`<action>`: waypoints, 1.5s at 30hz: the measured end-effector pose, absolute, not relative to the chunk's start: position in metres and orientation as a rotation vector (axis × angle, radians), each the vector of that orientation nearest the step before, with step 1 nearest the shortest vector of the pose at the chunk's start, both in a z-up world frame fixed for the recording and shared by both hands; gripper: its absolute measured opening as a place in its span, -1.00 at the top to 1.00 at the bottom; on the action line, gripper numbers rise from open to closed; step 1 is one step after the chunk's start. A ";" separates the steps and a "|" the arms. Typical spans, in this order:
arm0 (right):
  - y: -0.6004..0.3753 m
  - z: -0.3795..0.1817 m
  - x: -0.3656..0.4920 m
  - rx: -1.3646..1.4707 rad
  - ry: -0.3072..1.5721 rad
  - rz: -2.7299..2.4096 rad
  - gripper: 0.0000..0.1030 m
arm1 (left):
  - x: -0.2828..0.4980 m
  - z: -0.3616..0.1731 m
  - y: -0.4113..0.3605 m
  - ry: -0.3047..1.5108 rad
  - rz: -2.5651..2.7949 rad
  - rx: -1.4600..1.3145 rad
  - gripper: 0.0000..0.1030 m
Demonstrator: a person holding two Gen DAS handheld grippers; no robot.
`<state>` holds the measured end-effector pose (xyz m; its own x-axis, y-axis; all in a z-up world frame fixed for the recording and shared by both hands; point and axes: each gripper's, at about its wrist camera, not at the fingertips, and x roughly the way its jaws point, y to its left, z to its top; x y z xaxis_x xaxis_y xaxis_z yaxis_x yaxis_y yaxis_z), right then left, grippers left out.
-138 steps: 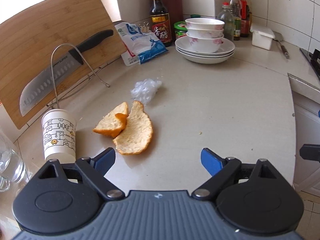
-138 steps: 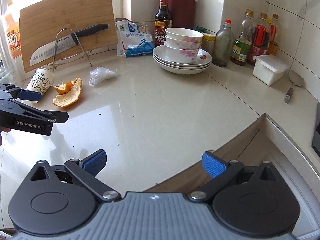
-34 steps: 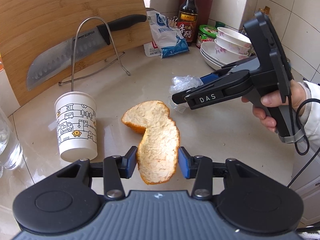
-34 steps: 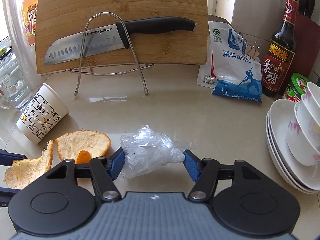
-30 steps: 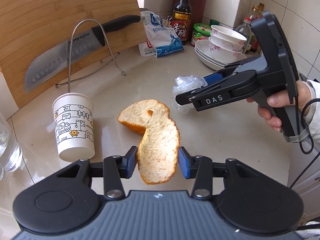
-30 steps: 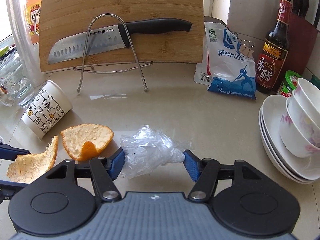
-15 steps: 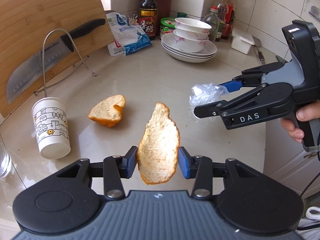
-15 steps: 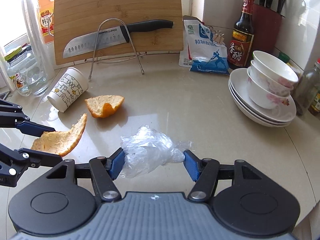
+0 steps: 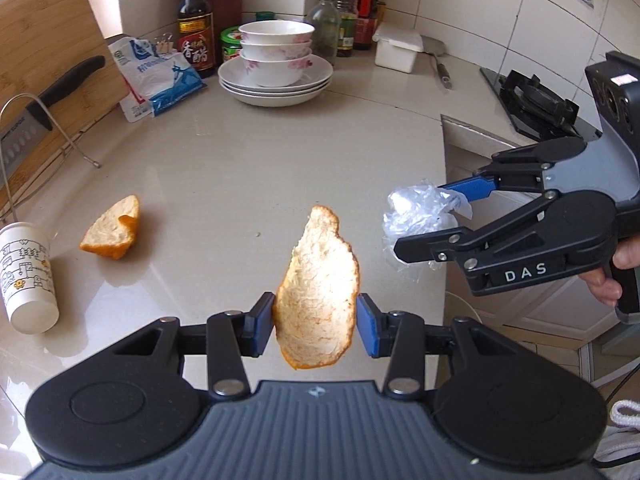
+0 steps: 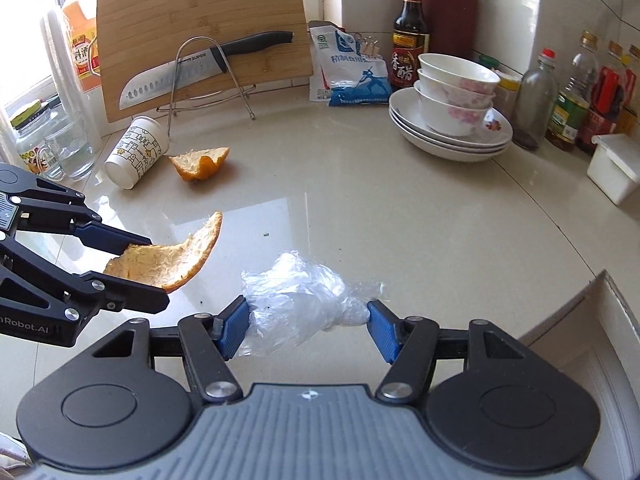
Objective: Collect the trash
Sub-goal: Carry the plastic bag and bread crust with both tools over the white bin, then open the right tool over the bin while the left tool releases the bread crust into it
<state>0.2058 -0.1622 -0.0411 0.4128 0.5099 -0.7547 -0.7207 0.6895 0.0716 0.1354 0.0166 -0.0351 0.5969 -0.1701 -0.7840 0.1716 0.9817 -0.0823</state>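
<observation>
My left gripper (image 9: 316, 328) is shut on a long piece of orange peel (image 9: 318, 292), lifted off the counter; the same peel (image 10: 168, 258) shows at the left of the right wrist view. My right gripper (image 10: 308, 326) is shut on a crumpled clear plastic wrap (image 10: 304, 300), held above the counter near its edge; that wrap (image 9: 420, 216) appears at the right of the left wrist view. A second, smaller orange peel (image 9: 110, 230) lies on the counter beside a paper cup (image 9: 26, 276) that stands mouth down.
Stacked bowls on plates (image 9: 276, 68) stand at the back, with a blue-white bag (image 9: 160, 78), sauce bottles (image 9: 194, 24), a white box (image 9: 398, 50), and a knife (image 10: 200, 66) on a rack against a cutting board (image 10: 200, 20). The counter edge (image 9: 444, 200) drops off at right.
Both grippers have lifted and pulled back from the cutting board toward the counter's edge, carrying the peel and the plastic wrap. The smaller peel and the cup stay put.
</observation>
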 end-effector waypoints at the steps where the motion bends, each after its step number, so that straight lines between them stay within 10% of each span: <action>1: -0.168 -0.040 0.203 -0.276 0.837 0.773 -0.32 | 0.135 -0.035 0.011 0.909 -0.213 0.007 0.18; 36: -0.370 -0.208 0.203 -0.070 1.130 0.276 -0.34 | 0.185 -0.067 -0.168 0.928 -0.501 0.121 0.18; 45: -0.390 -0.240 0.201 -0.014 1.142 0.257 -0.86 | 0.205 -0.105 -0.215 0.976 -0.533 0.129 0.18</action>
